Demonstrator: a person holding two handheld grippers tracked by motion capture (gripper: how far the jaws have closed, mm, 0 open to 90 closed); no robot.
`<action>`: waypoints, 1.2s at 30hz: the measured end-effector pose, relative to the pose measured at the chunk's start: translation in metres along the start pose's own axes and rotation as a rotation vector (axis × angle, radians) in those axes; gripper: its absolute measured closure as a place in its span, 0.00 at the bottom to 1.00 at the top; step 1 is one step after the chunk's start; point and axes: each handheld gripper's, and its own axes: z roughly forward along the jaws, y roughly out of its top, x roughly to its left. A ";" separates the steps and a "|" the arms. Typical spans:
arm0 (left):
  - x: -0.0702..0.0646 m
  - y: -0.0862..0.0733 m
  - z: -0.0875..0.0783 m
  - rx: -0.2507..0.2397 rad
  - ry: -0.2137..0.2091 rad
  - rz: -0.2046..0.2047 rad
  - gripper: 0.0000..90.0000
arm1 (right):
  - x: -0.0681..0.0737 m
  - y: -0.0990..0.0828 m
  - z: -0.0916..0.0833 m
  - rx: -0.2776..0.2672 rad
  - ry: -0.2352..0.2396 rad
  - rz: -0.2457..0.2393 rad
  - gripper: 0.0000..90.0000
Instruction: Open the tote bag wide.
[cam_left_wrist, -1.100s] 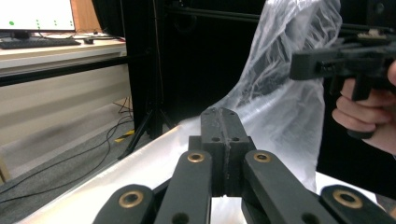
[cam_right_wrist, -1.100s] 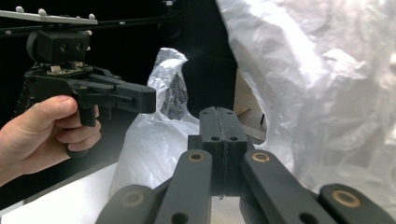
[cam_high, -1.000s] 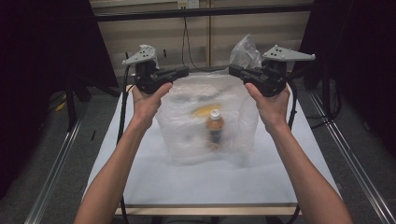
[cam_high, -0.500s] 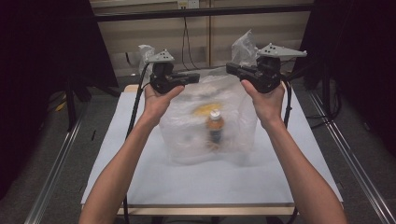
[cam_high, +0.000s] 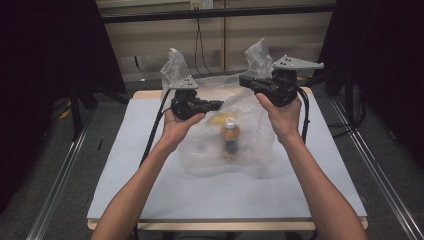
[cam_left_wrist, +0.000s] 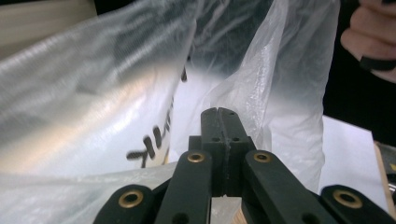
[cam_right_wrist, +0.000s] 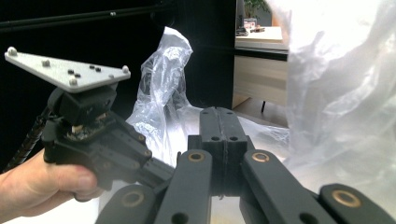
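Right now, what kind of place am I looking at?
Probably a lab recording bench, not a home: a white-topped table ringed by black curtains, metal floor rails, and a cabled hand-held black tool.

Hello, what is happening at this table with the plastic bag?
A person works at a white table with a gripper in each hand. A clear plastic bag stands on the table, with a small bottle and something yellow inside it. The left gripper and the right gripper are both at the top of the bag, jaws shut, near its two handles. Whether they pinch the plastic I cannot tell for sure. The bag rests on the table.
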 end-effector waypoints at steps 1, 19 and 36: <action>-0.001 -0.003 0.001 -0.008 -0.003 -0.005 1.00 | 0.000 -0.001 0.001 0.000 0.002 0.004 1.00; -0.040 -0.030 0.009 0.032 -0.060 0.068 1.00 | 0.000 -0.042 0.007 0.077 0.031 0.021 1.00; -0.023 -0.073 0.016 0.046 -0.072 -0.020 1.00 | -0.019 -0.124 0.003 0.188 0.048 0.117 1.00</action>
